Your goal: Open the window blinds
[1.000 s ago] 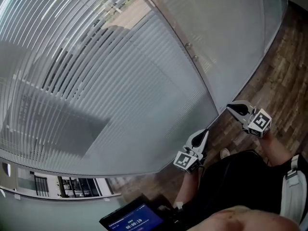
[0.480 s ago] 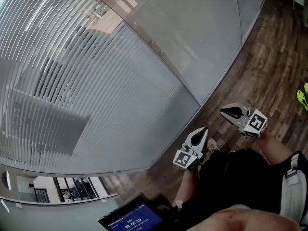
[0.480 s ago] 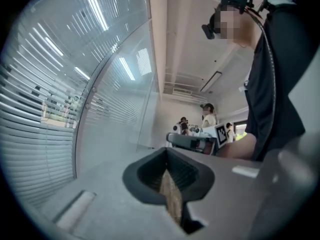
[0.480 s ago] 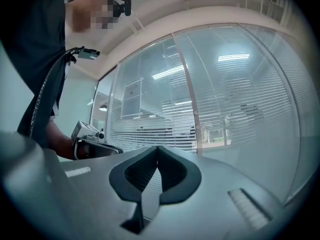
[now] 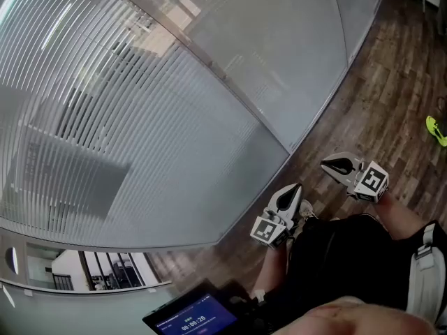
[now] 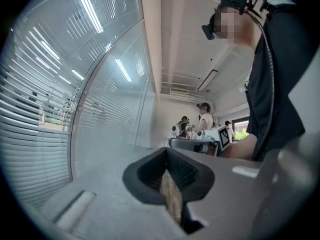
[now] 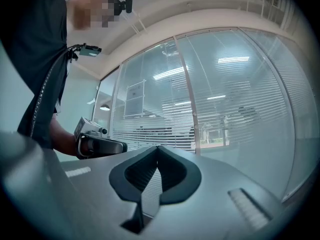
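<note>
Closed white slatted blinds (image 5: pixel 119 117) hang behind a long glass wall and fill the left and top of the head view. My left gripper (image 5: pixel 291 192) is held low in front of my body, shut and empty, pointing toward the foot of the glass. To its right, my right gripper (image 5: pixel 332 165) is also shut with nothing in it. In the left gripper view the jaws (image 6: pixel 169 173) are pressed together, with the blinds (image 6: pixel 30 109) to the left. In the right gripper view the jaws (image 7: pixel 156 168) are closed, facing the blinds (image 7: pixel 240 104). Neither gripper touches the glass.
Wooden floor (image 5: pixel 391 82) runs along the glass wall, with a yellow-green object (image 5: pixel 436 130) lying at the right edge. A tablet screen (image 5: pixel 192 317) sits at the bottom. Other people (image 6: pixel 204 118) stand far down the room. A vertical frame post (image 7: pixel 187 99) divides the glass panels.
Both grippers have travelled along the glass wall, still shut and side by side. The blinds have slid leftward in the head view, and a yellow-green object has appeared at the right.
</note>
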A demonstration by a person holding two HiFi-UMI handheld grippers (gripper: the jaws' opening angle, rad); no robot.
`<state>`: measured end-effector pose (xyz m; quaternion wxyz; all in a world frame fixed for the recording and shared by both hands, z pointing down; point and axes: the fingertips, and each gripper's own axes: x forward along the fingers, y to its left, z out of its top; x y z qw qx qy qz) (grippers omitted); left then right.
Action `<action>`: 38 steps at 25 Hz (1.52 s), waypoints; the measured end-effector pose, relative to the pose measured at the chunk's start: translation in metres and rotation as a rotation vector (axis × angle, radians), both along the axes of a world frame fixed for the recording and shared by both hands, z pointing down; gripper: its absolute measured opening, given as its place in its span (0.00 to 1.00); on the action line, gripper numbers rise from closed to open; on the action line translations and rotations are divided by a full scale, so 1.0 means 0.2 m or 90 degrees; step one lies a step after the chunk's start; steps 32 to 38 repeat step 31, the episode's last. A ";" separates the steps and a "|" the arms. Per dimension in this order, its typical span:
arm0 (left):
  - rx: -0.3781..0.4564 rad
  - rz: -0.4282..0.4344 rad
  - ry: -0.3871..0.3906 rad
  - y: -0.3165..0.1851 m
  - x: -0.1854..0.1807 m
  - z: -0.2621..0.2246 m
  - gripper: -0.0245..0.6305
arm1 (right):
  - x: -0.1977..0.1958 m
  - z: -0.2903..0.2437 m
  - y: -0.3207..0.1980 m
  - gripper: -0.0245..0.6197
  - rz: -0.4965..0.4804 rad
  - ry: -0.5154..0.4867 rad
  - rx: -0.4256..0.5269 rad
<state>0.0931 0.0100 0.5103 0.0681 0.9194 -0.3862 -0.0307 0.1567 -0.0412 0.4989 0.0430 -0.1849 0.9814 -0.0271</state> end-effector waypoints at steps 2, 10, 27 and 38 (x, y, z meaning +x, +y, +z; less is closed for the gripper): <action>0.001 -0.001 -0.004 0.01 0.01 0.00 0.04 | 0.01 0.01 0.01 0.05 -0.001 -0.004 -0.002; 0.006 -0.011 -0.011 0.01 -0.01 -0.01 0.04 | 0.00 0.01 0.02 0.05 0.001 0.024 0.034; 0.021 -0.013 -0.017 -0.04 0.01 0.02 0.04 | -0.03 0.06 -0.03 0.05 -0.023 0.046 0.014; 0.029 -0.012 0.004 -0.09 -0.02 -0.02 0.04 | -0.07 0.08 -0.06 0.05 -0.016 0.049 0.019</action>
